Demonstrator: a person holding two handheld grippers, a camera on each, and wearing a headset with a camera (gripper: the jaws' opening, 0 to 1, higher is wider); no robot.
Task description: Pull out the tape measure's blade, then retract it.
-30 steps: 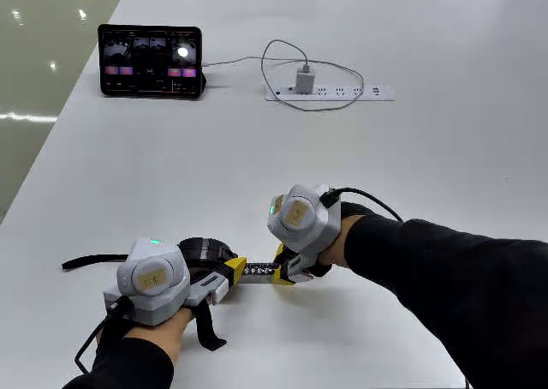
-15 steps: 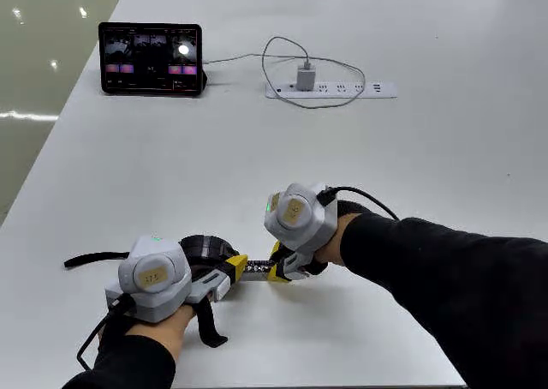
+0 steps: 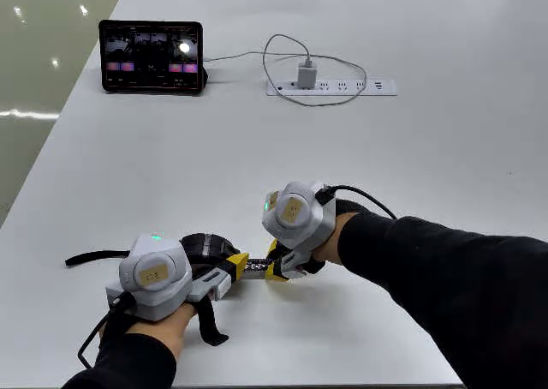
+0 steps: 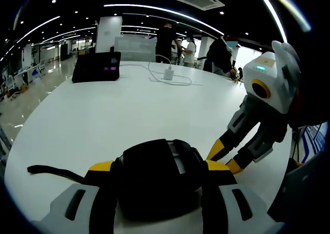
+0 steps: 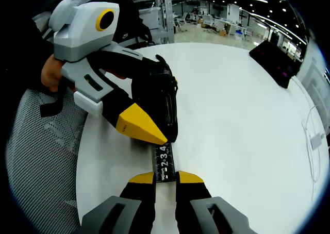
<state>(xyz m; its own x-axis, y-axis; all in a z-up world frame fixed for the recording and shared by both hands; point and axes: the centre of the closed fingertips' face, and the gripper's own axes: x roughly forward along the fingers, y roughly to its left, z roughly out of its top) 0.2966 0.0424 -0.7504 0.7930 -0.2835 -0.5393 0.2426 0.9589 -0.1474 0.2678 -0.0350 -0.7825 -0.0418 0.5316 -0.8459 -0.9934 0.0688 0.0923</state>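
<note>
The left gripper (image 3: 225, 270) clamps the black tape measure (image 4: 154, 177); the right gripper (image 5: 166, 179) pinches its barely drawn blade (image 5: 164, 162). A tablet (image 3: 151, 57) and power strip (image 3: 364, 88) lie well apart, farther up the table (image 3: 411, 166)

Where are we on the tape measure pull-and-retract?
Pull-out looks done. Retract in hand: left gripper clamps the case, right gripper pinches the blade, and the two have closed in since a second ago. Left: a short stretch, marks 2 to 4, to feed in.
</note>
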